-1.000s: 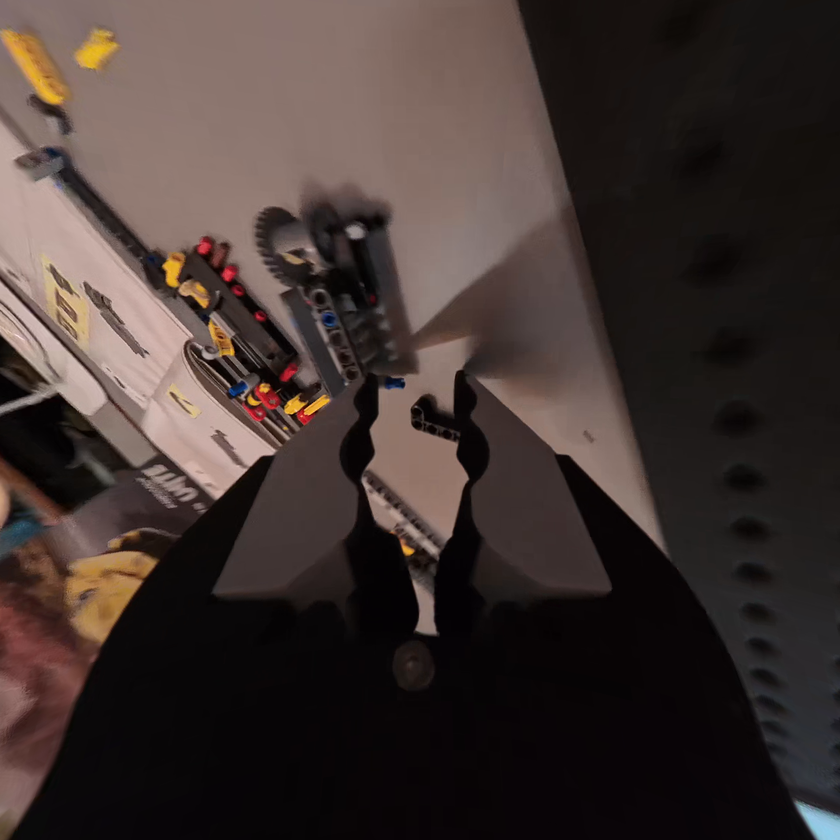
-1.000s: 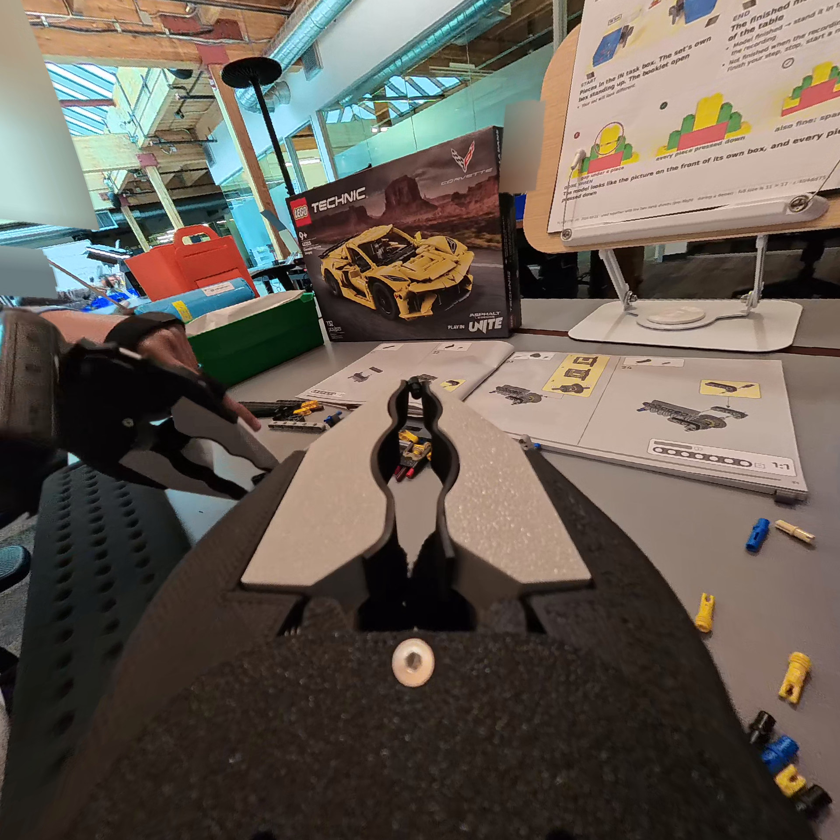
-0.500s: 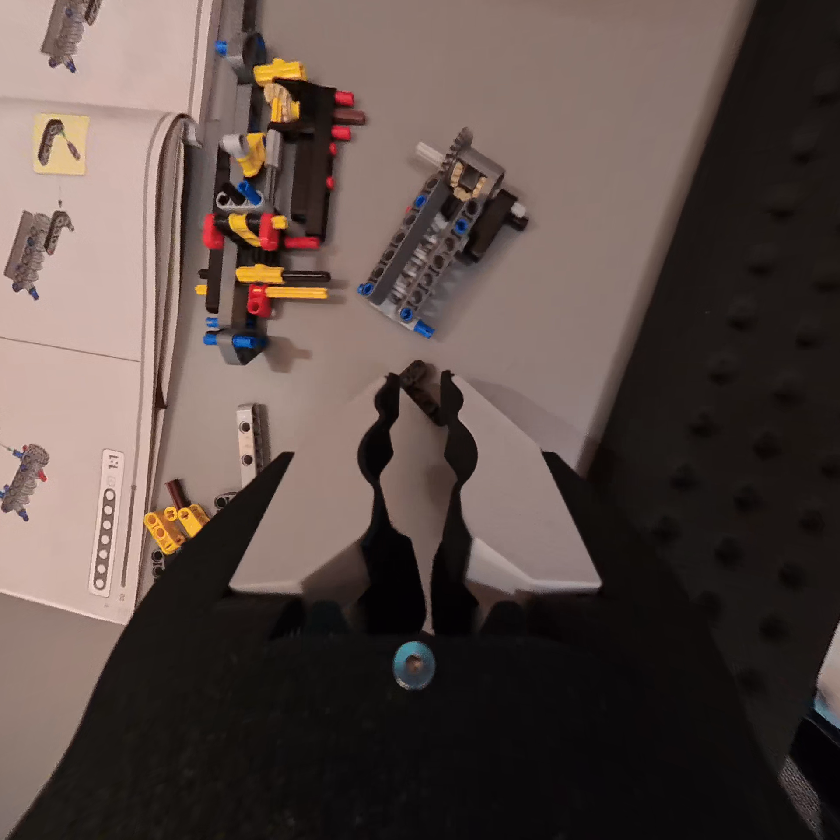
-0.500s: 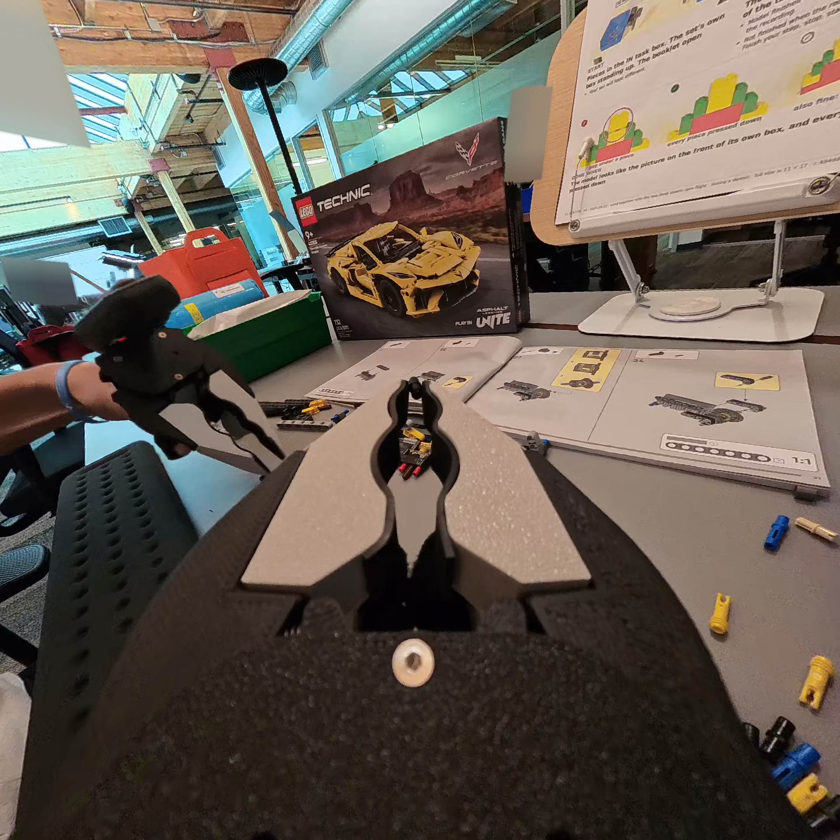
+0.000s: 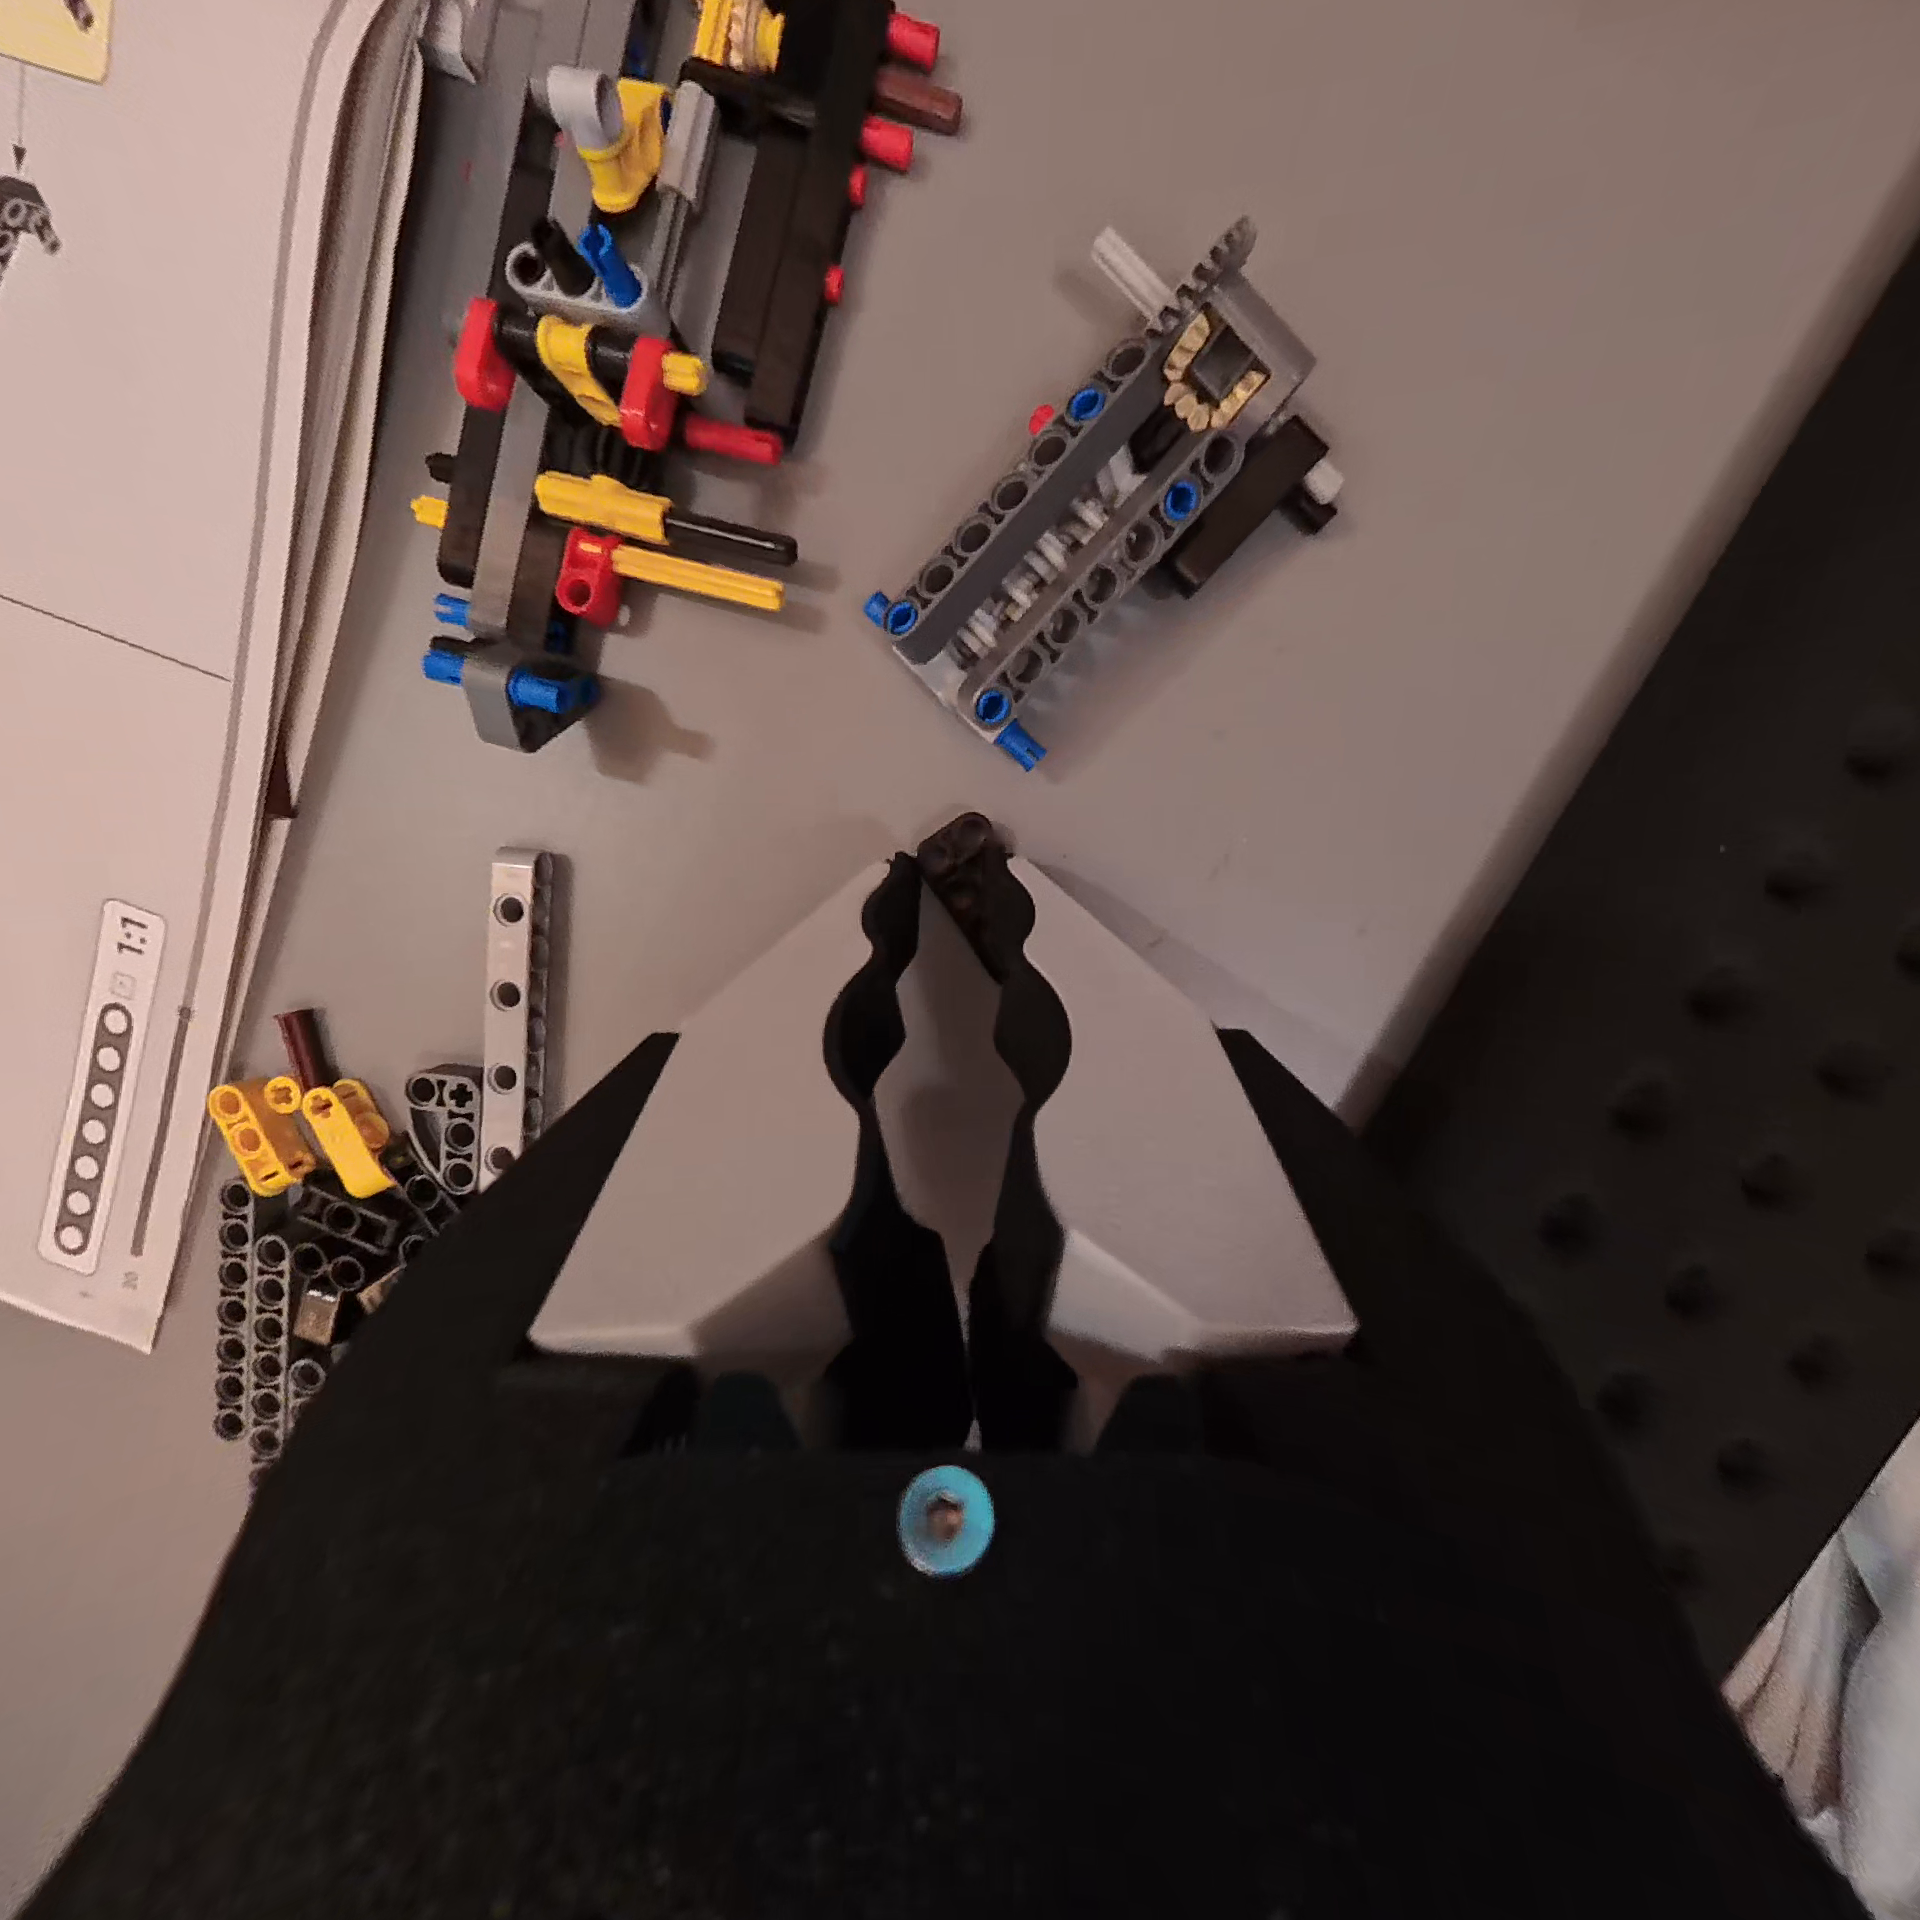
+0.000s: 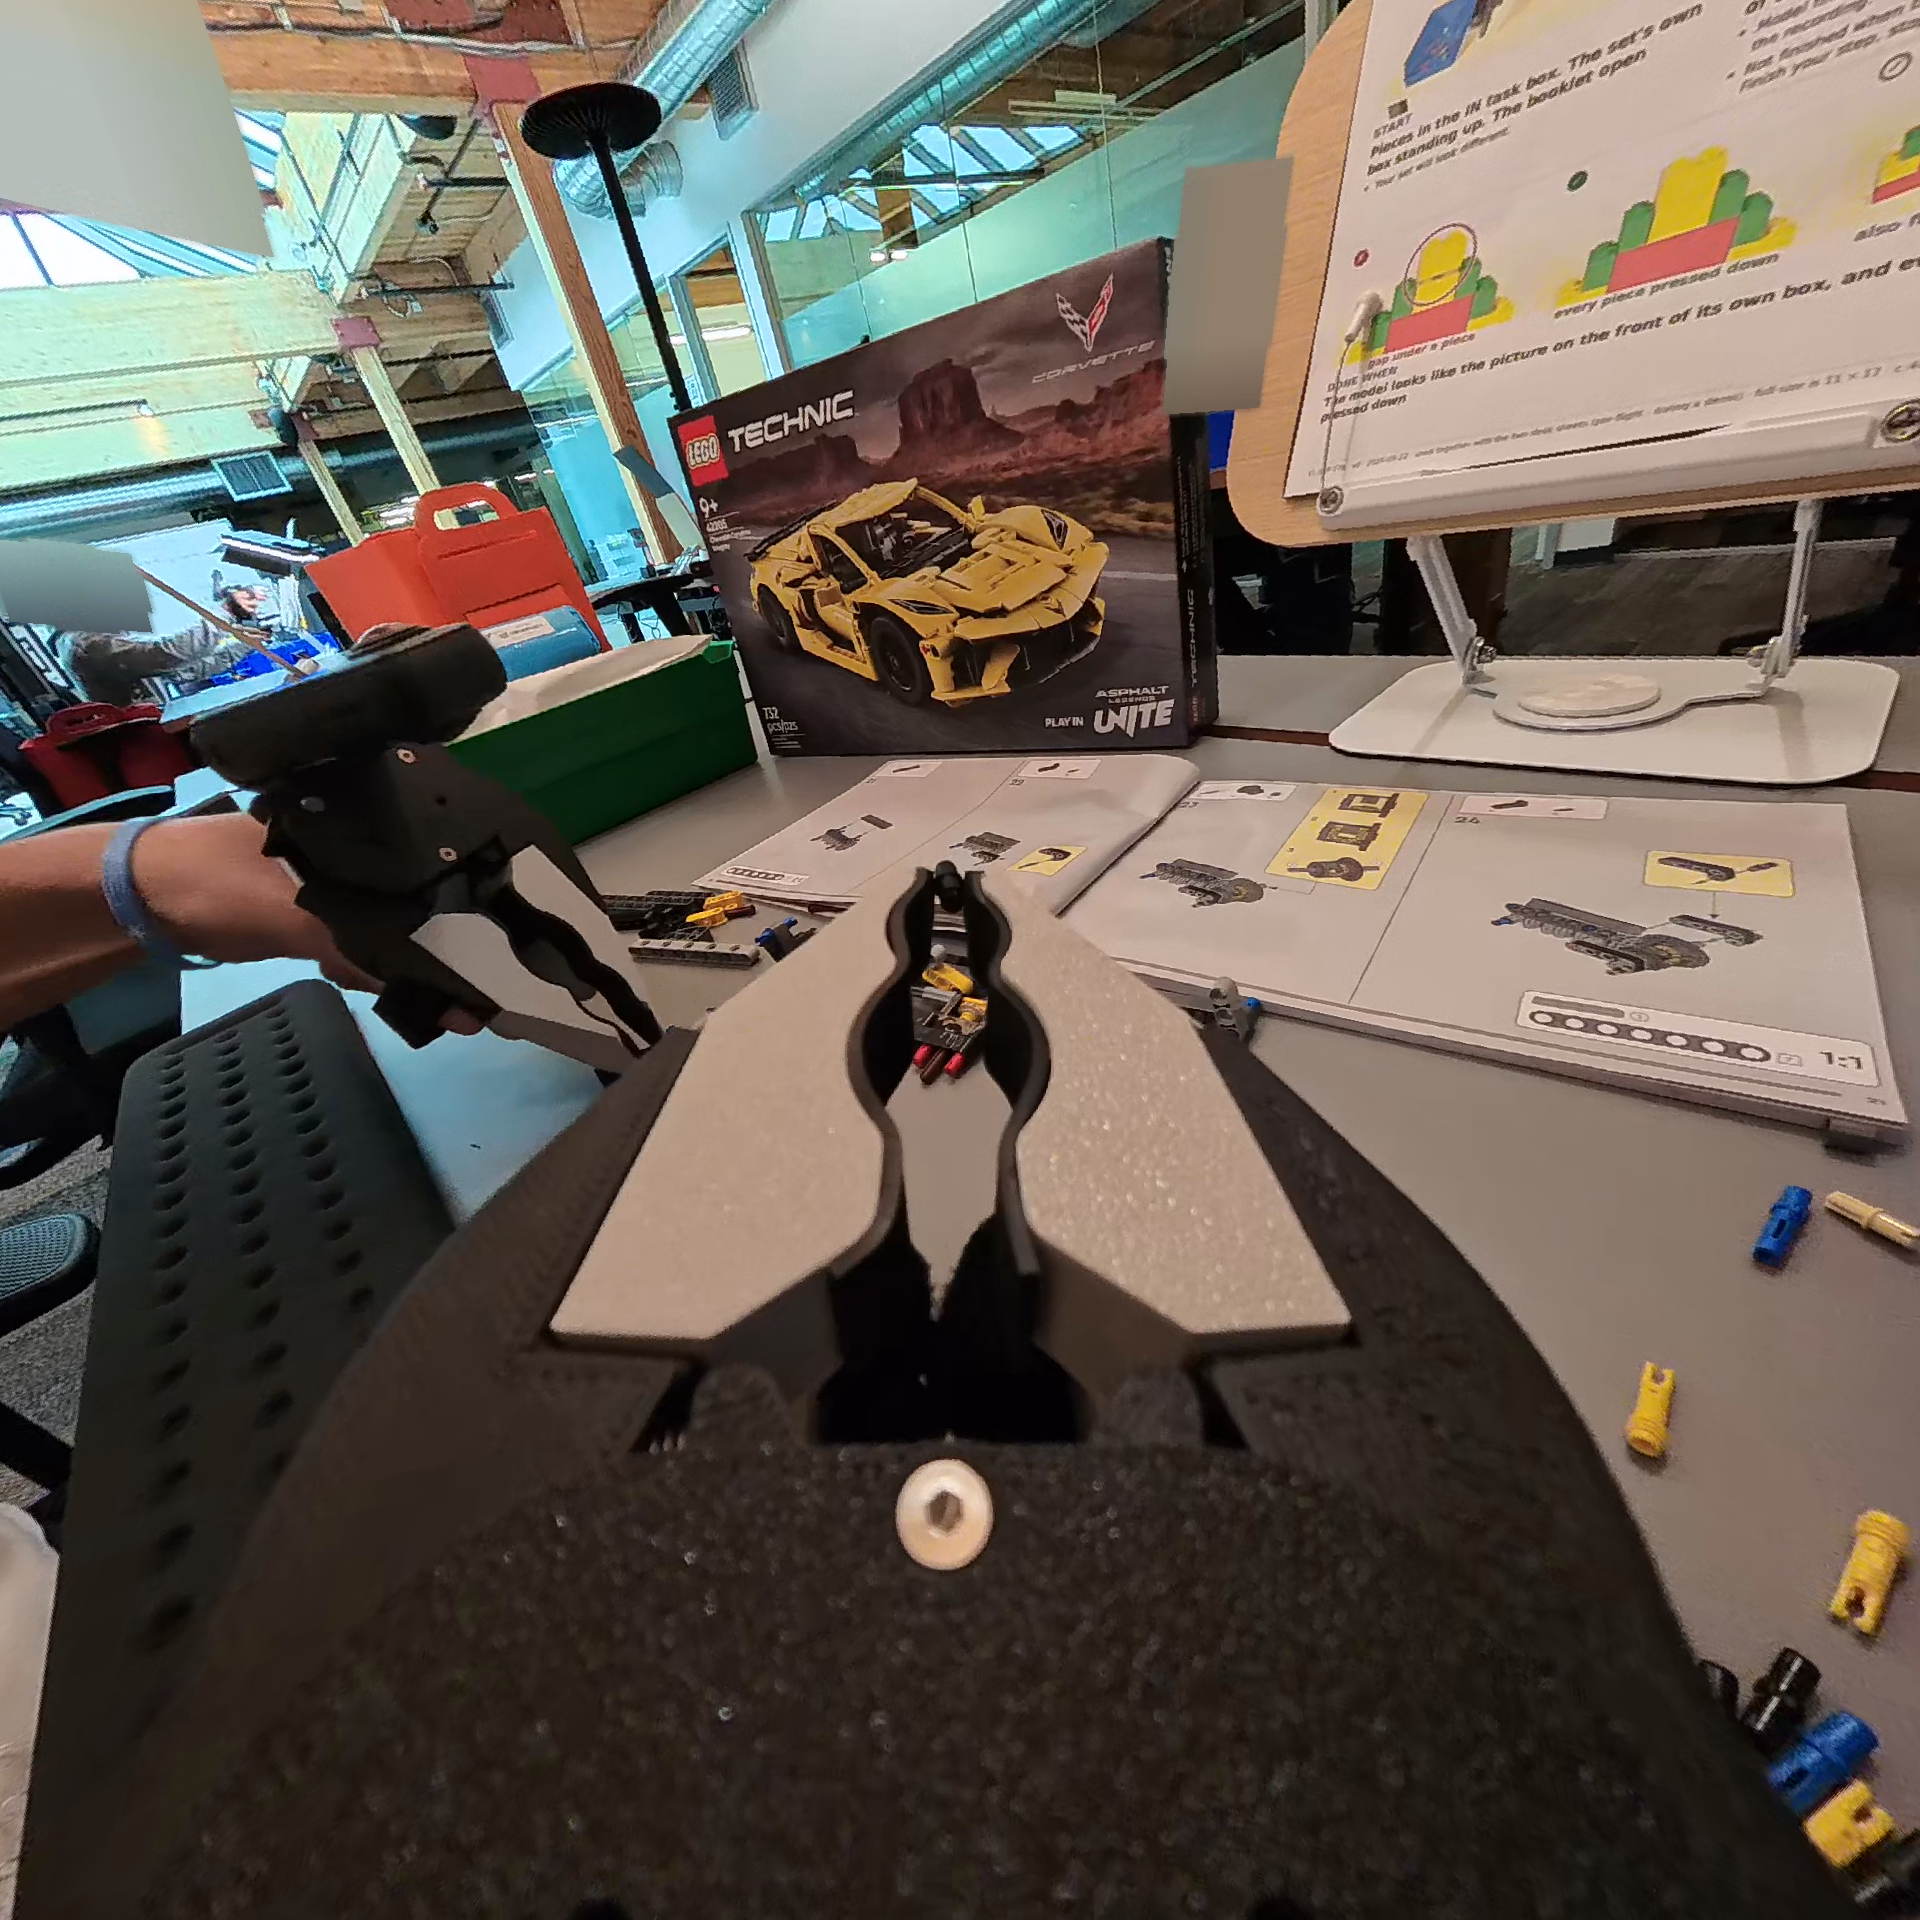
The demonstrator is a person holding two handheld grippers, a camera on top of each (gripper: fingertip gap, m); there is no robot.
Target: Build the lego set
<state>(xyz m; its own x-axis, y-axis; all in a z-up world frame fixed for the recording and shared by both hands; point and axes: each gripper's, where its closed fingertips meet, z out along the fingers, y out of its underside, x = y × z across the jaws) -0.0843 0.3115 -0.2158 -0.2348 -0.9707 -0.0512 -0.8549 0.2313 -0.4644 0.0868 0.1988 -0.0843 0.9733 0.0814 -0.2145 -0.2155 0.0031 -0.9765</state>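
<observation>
Grip on a small black beam (image 5: 964,862), centre of the left wrist view: the left gripper (image 5: 951,862) has its tips closed on the piece, low over the table (image 5: 1455,208). Judged step: lifting it to carry to the grey frame (image 5: 1101,499) at upper right; a straight, slow lift should keep the tip-only hold from slipping. Coloured sub-assembly (image 5: 623,395) lies upper left, beside the booklet (image 5: 156,520). In the right wrist view, a hand (image 6: 260,914) at left tilts the left gripper steeply down toward the table. At centre, the right gripper (image 6: 945,883) points level and forward, tips pinched on a small black pin (image 6: 945,873).
</observation>
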